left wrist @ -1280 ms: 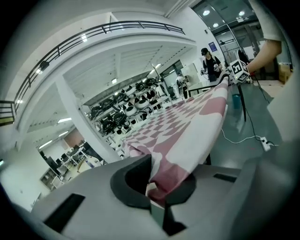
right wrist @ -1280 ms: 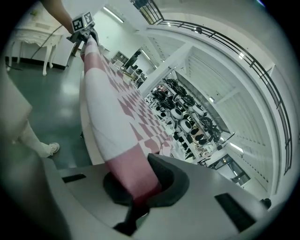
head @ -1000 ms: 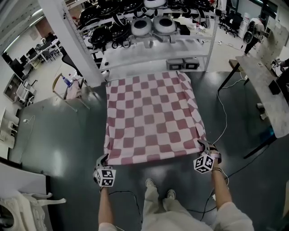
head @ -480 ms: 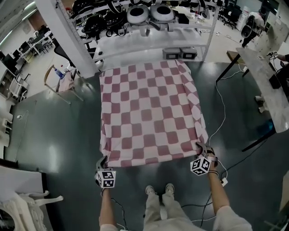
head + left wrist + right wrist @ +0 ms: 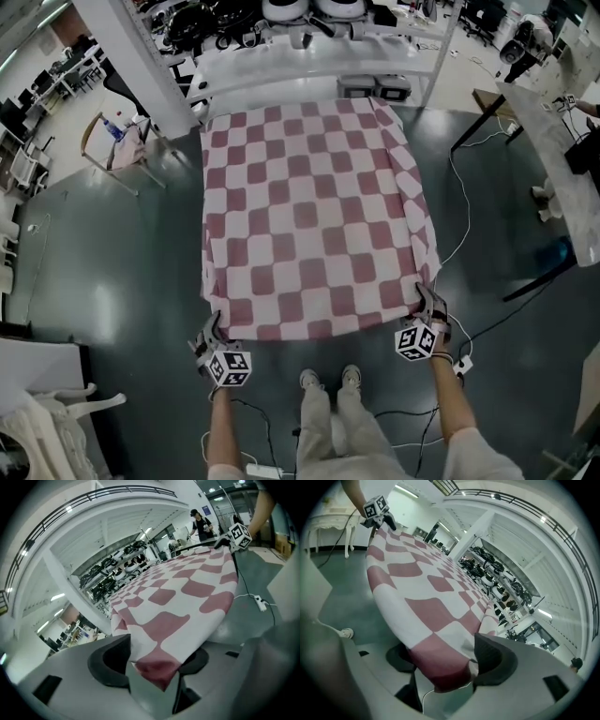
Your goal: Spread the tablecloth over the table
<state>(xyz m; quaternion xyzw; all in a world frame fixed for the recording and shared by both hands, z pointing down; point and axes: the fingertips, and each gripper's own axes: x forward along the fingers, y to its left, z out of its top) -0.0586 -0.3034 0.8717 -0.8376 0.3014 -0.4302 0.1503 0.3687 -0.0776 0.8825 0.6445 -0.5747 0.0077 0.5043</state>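
Note:
The red-and-white checked tablecloth (image 5: 309,216) covers the table, its near edge hanging over the front. My left gripper (image 5: 212,330) is at the near left corner and my right gripper (image 5: 424,303) at the near right corner. In the left gripper view the cloth corner (image 5: 157,667) droops loose between the jaws of the left gripper (image 5: 157,660), which have just been opening. In the right gripper view the other corner (image 5: 440,667) hangs between the spread jaws of the right gripper (image 5: 450,660), also just opening. No pad presses on the cloth.
A white shelf rack (image 5: 309,56) with black gear stands beyond the table's far end. A chair (image 5: 117,150) is at the left, a long grey table (image 5: 562,159) at the right. Cables (image 5: 461,225) run over the dark floor. My feet (image 5: 328,380) are just behind the near edge.
Both grippers have sunk with the cloth's near corners, and their jaws have gone from shut on the corners to apart. The near edge now hangs lower over the table front.

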